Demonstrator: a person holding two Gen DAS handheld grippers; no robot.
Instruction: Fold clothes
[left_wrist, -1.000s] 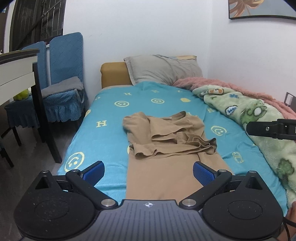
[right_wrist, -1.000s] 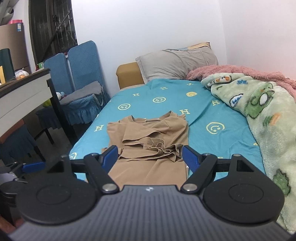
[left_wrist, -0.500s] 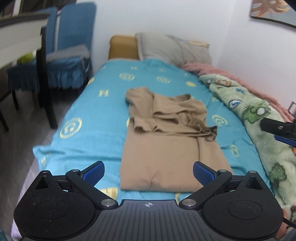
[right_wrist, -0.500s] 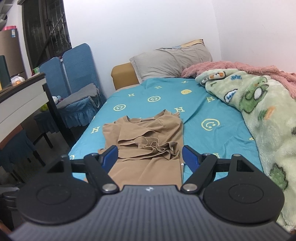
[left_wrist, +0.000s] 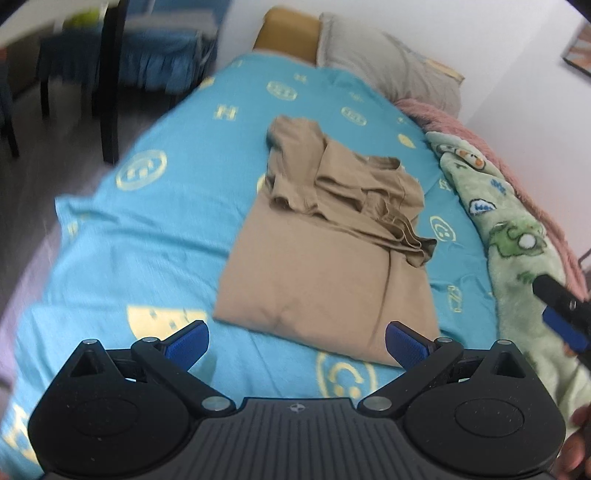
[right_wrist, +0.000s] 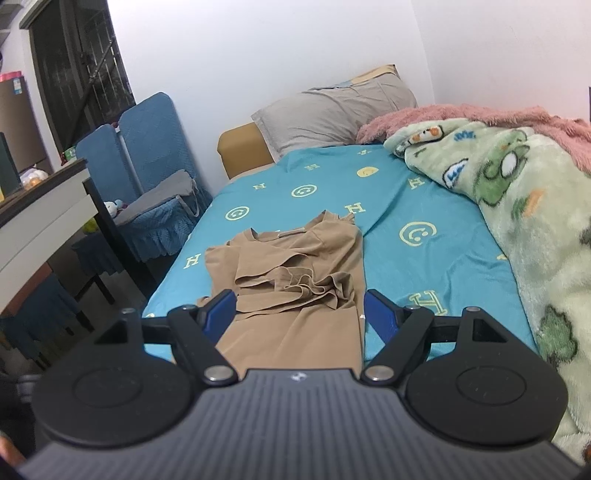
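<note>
A tan shirt (left_wrist: 332, 243) lies flat on the blue bed sheet (left_wrist: 166, 229), its sleeves folded in over the chest. It also shows in the right wrist view (right_wrist: 295, 284). My left gripper (left_wrist: 295, 341) is open and empty, held above the shirt's near hem. My right gripper (right_wrist: 299, 312) is open and empty, low over the shirt's lower part. The tip of the right gripper (left_wrist: 561, 314) shows at the right edge of the left wrist view.
A green cartoon blanket (right_wrist: 517, 221) and a pink one (right_wrist: 461, 118) lie along the bed's right side by the wall. A grey pillow (right_wrist: 332, 114) is at the head. Blue chairs (right_wrist: 147, 166) and a desk (right_wrist: 40, 221) stand left of the bed.
My left gripper has risen and tilted down, so it now looks onto the shirt from above. My right gripper has moved a little forward and lower. The shirt has not moved.
</note>
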